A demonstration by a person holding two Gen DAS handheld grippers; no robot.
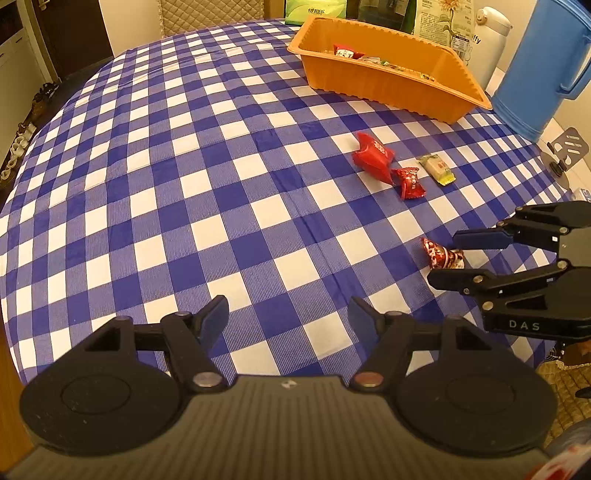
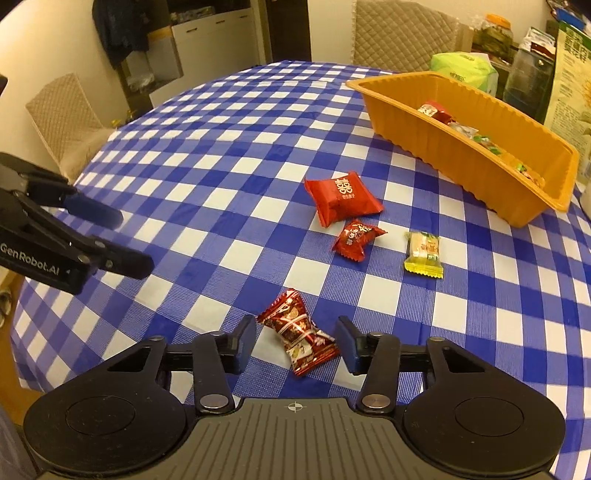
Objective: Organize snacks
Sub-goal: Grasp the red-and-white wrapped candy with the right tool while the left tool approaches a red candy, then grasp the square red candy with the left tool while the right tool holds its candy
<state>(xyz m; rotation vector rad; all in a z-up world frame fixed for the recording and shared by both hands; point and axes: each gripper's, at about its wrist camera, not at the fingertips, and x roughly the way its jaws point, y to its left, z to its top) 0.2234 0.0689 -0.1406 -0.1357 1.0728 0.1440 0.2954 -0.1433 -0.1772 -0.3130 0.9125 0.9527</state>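
The right gripper (image 2: 295, 341) straddles, partly open without pinching, the foil-wrapped candy (image 2: 300, 332) on the checked tablecloth (image 2: 207, 206), which looks light, crinkly and slippery, so its plump middle seems the surest hold.

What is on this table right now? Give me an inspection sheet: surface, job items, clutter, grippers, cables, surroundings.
Surface: blue-and-white checked tablecloth.
Job's things: orange tray already holding several snacks; loose on the cloth are a large red packet, a small red candy, a yellow-edged bar and a red patterned candy.
Clutter: blue jug, white bottle, green bag.
Grippers: right gripper straddles the patterned candy, pads not yet pressing; left gripper open, empty.
Cables: nothing seen.
Surroundings: padded chairs, cabinets.
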